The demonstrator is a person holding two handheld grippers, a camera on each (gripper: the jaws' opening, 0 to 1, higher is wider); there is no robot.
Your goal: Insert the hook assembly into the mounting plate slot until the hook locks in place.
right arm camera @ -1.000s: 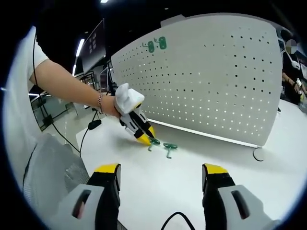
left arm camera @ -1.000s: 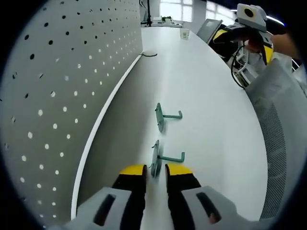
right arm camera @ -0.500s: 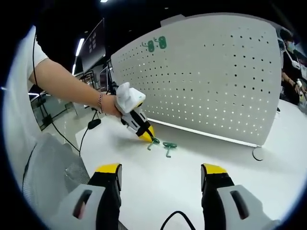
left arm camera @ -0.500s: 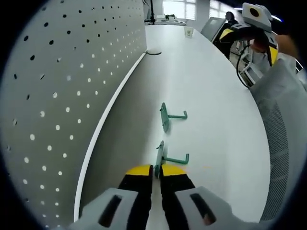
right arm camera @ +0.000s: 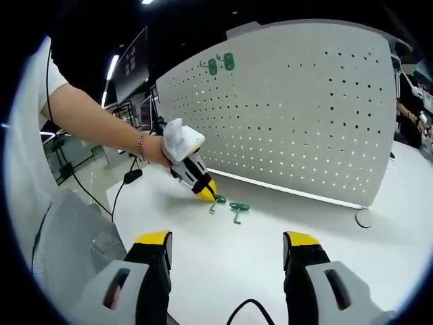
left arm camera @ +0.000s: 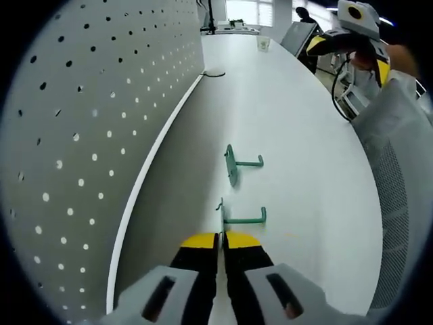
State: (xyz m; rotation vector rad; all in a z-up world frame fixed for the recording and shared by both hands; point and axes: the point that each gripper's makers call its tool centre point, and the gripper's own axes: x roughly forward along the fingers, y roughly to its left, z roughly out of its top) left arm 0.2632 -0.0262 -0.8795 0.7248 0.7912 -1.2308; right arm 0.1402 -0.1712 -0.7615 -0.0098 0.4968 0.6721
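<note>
Two green hooks lie on the white table beside the grey pegboard (left arm camera: 81, 115). My left gripper (left arm camera: 220, 238) is shut on the flat plate of the nearer hook (left arm camera: 240, 217), whose arm sticks out to the right. The farther hook (left arm camera: 237, 162) lies loose a little beyond it. In the right gripper view the left gripper (right arm camera: 206, 191) holds that hook (right arm camera: 217, 201) low on the table, with the loose hook (right arm camera: 239, 208) beside it. Two more green hooks (right arm camera: 221, 63) hang high on the pegboard (right arm camera: 304, 115). My right gripper (right arm camera: 226, 242) is open, well back from them, with nothing between its fingers.
A cable loop (left arm camera: 211, 75) and a small cup (left arm camera: 262, 45) lie far down the table. A mesh chair back (left arm camera: 392, 176) stands along the table's right edge. A person's arm (right arm camera: 95, 118) reaches in from the left. A black cable (right arm camera: 247, 311) lies near my right gripper.
My left gripper has closed from open onto the nearer hook's plate, and the hook has tipped slightly. The right gripper has stayed still and open.
</note>
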